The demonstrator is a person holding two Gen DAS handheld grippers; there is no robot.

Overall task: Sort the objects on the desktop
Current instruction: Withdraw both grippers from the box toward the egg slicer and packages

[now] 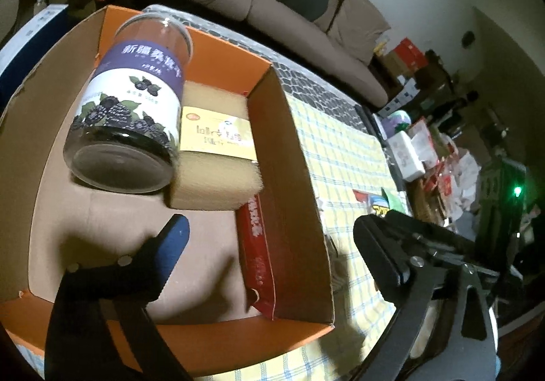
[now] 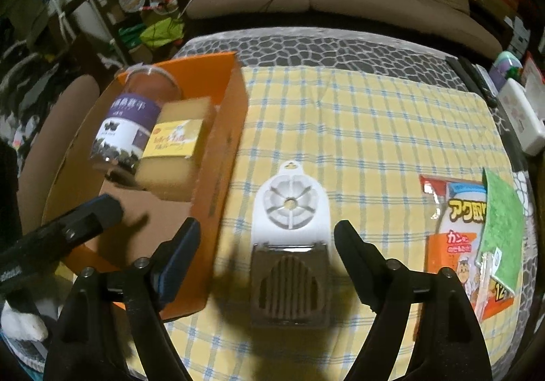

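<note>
1. Toward the left edge of the surface, which is covered by a yellow checked cloth, an open orange cardboard box is seen.
2. Inside the box, a clear jar with a purple and white berry label is seen, tilted, dark lid end nearest the left wrist camera. It cannot be told whether the jar rests fully on the box floor.
3. A tan sponge block with a yellow paper band is noted just beside the jar, against the box's right wall. A red packet is seen standing along the same wall, nearer the camera.
4. The left hand-held gripper is held over the box with its jaws wide apart; nothing is between them. One finger is inside the box outline, the other over the cloth.
5. A white egg slicer is seen on the cloth near the middle of the front edge, just right of the box.
6. The right hand-held gripper is held above the slicer, jaws apart on either side of it; the pads are not seen pressing on it.
7. A printed snack packet and a green scouring pad overlapping it are noted by the right edge.
</note>
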